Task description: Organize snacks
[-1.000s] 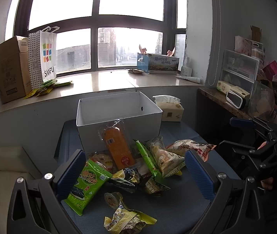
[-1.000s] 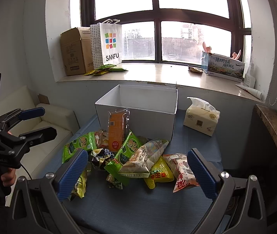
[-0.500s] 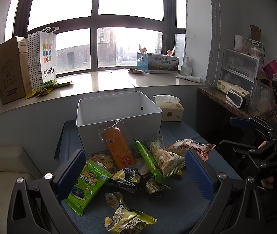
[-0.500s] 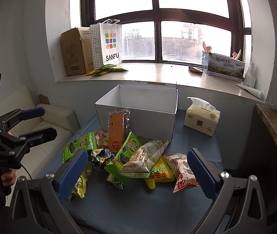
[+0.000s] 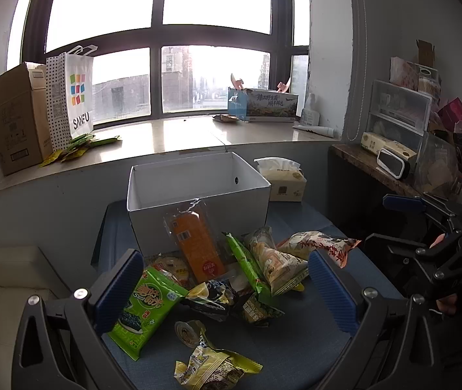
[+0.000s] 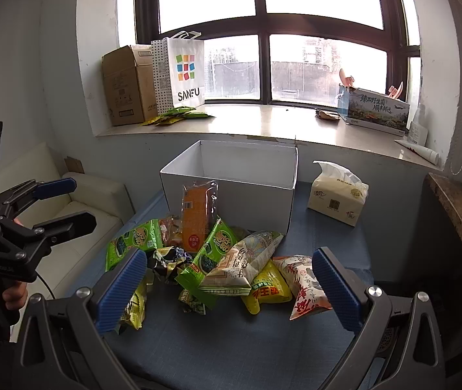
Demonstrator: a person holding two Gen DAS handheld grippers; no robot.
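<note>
A pile of snack packets lies on the blue table (image 6: 247,341) in front of an open white box (image 5: 198,191), which also shows in the right wrist view (image 6: 231,175). An orange packet (image 5: 196,247) leans on the box front and also shows in the right wrist view (image 6: 198,217). A green seaweed packet (image 5: 143,305), a beige packet (image 6: 243,263), a yellow packet (image 6: 266,289) and a red-and-white packet (image 6: 305,282) lie in the pile. My left gripper (image 5: 224,289) is open and empty, near the pile. My right gripper (image 6: 231,289) is open and empty, near the pile.
A tissue pack (image 6: 338,195) stands right of the box. The windowsill holds a cardboard box (image 6: 127,84), a SANFU bag (image 6: 185,71) and a blue carton (image 6: 373,107). A white sofa (image 6: 78,201) is at the left. A shelf with drawers (image 5: 399,113) is at the right.
</note>
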